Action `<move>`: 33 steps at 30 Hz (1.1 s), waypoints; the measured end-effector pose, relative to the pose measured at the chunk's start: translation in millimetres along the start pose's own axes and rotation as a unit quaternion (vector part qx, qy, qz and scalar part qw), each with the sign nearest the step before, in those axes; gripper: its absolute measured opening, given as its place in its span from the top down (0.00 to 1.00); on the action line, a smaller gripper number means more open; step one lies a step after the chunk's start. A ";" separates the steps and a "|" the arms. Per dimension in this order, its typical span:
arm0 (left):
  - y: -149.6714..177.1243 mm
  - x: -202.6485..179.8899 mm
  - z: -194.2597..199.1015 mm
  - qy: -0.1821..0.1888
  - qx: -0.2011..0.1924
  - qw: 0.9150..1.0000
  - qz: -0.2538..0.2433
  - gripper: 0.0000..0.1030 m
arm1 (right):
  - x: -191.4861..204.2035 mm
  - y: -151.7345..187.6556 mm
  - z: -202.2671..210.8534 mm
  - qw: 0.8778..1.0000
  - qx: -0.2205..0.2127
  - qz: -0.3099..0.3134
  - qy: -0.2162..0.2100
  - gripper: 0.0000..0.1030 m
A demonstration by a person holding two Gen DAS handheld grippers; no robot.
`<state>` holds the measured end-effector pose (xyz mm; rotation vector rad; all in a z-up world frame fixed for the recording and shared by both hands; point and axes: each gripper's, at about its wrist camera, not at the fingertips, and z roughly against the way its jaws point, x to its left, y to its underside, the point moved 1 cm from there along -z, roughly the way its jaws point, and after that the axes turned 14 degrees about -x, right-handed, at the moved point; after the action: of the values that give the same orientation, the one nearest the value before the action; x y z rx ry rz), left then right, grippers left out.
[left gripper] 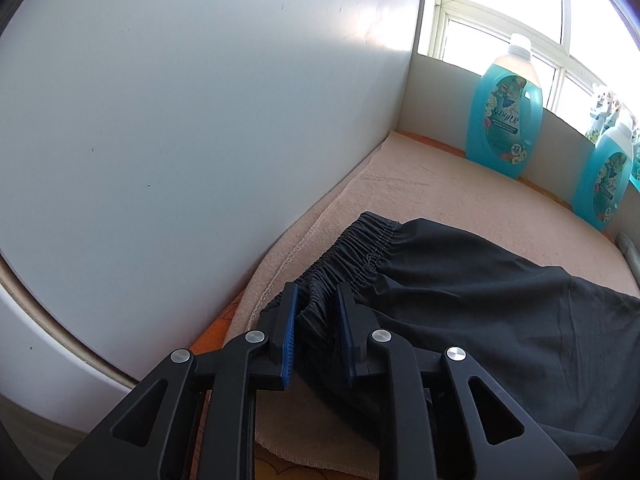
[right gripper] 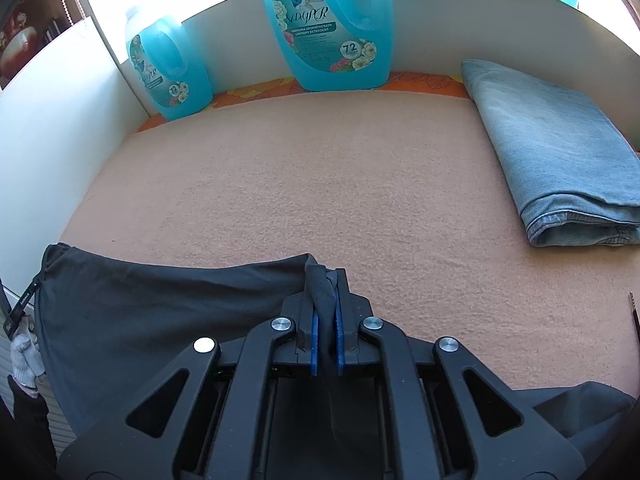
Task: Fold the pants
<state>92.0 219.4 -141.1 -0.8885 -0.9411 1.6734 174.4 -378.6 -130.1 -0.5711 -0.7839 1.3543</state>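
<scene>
At about 9 o'clock on the peach blanket (right gripper: 320, 184) that covers the desk, close to the white side wall (left gripper: 200, 120), the left tool (left gripper: 318, 308) is clenched on the gathered elastic waistband (left gripper: 352, 248) of the black pants (left gripper: 500, 304), its blue pads (left gripper: 289, 332) pressing the bunched cloth from both sides. From there the pants spread toward 3 o'clock across the near edge of the blanket. At about 6 o'clock in the right wrist view, the right tool (right gripper: 326, 300) is clenched tight on a pinched fold of the same black cloth, which sticks up between its pads. 2 blue detergent bottles (right gripper: 328, 24) stand at 11 and 12 o'clock against the back wall. At 2 o'clock lies a folded pair of light blue jeans (right gripper: 560, 148), well apart from the pants.
</scene>
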 end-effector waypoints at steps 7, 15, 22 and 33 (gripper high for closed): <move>-6.4 -3.7 3.4 -0.002 0.000 1.000 -0.008 0.63 | 32.4 -19.8 33.8 0.996 -0.048 0.065 0.025 0.61; -0.7 -6.6 22.8 0.017 0.008 1.000 0.008 0.61 | 150.1 -41.4 44.2 0.978 -0.053 0.161 -0.118 0.61; 0.9 -9.9 23.9 0.029 0.024 0.999 0.004 0.61 | 267.9 -38.0 14.4 0.944 -0.056 0.242 -0.217 0.61; -2.9 -5.6 20.1 0.052 0.026 0.998 0.024 0.61 | 415.2 -24.3 -64.4 0.907 0.019 0.290 -0.305 0.60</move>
<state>76.8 211.1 -129.2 -0.9608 -0.8085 1.6668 253.7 32.2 -84.2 -0.3516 -1.1388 2.1535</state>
